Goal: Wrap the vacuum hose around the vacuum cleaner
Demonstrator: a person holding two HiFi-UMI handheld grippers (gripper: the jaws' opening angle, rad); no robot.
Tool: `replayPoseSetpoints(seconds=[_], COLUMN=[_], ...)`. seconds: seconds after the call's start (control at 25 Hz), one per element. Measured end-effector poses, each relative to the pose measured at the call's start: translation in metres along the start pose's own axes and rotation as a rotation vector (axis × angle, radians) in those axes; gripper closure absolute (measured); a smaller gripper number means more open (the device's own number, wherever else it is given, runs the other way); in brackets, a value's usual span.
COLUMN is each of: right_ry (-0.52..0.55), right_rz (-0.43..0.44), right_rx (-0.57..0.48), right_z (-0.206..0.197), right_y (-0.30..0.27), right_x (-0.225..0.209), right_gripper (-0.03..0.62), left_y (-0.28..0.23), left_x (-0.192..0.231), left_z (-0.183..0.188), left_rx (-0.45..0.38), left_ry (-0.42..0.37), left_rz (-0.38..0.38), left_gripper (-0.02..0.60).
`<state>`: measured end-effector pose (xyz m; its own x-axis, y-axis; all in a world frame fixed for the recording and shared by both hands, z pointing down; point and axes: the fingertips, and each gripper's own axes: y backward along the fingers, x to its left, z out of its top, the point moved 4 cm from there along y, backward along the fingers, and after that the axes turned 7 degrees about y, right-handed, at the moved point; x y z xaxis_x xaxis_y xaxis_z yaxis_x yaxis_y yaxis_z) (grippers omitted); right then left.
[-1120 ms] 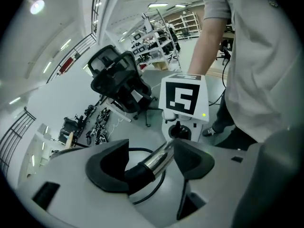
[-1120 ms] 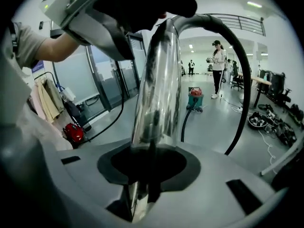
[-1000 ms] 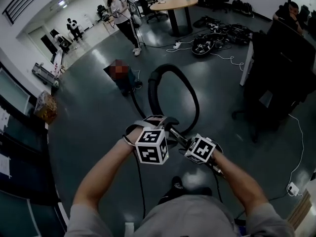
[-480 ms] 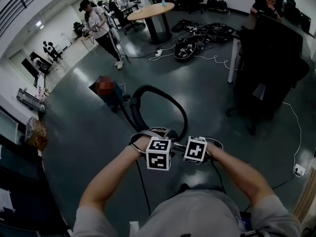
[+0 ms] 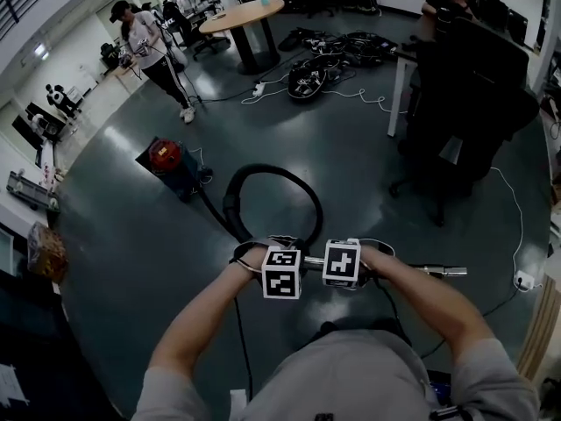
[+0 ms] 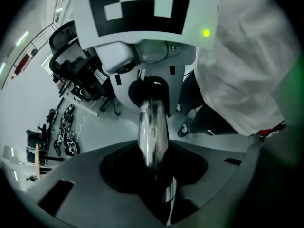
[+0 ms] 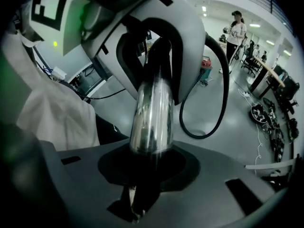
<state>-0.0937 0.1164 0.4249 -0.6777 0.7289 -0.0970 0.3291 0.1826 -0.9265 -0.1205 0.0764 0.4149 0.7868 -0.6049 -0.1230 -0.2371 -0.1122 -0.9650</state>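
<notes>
The red canister vacuum cleaner (image 5: 165,158) stands on the grey floor to the left ahead. Its black hose (image 5: 263,175) arcs in a loop from it to my hands. Both grippers sit side by side on the chrome wand (image 5: 438,271), which sticks out to the right. My left gripper (image 5: 279,257) has just been closing and its jaws clamp the wand (image 6: 152,127) in their notch. My right gripper (image 5: 344,266) is shut on the same wand (image 7: 152,113). In the right gripper view the hose (image 7: 219,80) curves back to the vacuum (image 7: 206,62).
A black office chair (image 5: 473,103) and desk stand at the right. A round table (image 5: 241,16) and a heap of cables (image 5: 324,60) lie ahead. A person (image 5: 149,42) walks at the far left. A white cord and power strip (image 5: 523,281) lie near right.
The left gripper has come down beside the right one, so the two cubes now sit side by side on the wand. The hose loop lies lower, and the wand's end now shows at the right.
</notes>
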Motion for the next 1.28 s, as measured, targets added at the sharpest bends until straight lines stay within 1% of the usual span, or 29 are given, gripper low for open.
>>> replayPoseSetpoints(seconds=[0.12,0.32,0.44,0.6,0.84,0.96,1.08,1.28], right_ry=[0.002,0.071,0.127,0.202,0.309,0.384,0.477,0.638], right_rz=[0.043,0.069,0.093,0.12,0.153,0.161,0.138,0.001], right_rx=[0.031,0.119,0.151,0.186,0.214,0.219,0.191,0.141], right_z=[0.005,0.003,0.008,0.009,0.009,0.007,0.005,0.002], right_y=[-0.006,-0.017,-0.019,-0.02,-0.013,-0.007,-0.001,0.013], right_x=[0.001,-0.001,-0.004,-0.018,-0.05,-0.067,-0.083,-0.112], right_gripper=[0.482,0.485,0.487,0.485,0.485,0.485,0.485,0.485], left_y=[-0.005,-0.016,-0.02,-0.026,-0.023,-0.019,-0.02,-0.021], left_x=[-0.003,-0.011,-0.012,-0.004,0.024,0.039,0.053,0.08], left_z=[-0.008,-0.015,-0.021,-0.025,-0.027,-0.023,-0.018,-0.012], left_rx=[-0.07,-0.128,-0.148,-0.154,-0.18,-0.206,-0.21,-0.206], left_ry=[0.059,0.169,0.241,0.343,0.454,0.516,0.574,0.677], left_rz=[-0.024,-0.025,-0.007,0.013,0.093,0.113,0.125,0.13], left_gripper=[0.423,0.425,0.425,0.428,0.428,0.428,0.428,0.428])
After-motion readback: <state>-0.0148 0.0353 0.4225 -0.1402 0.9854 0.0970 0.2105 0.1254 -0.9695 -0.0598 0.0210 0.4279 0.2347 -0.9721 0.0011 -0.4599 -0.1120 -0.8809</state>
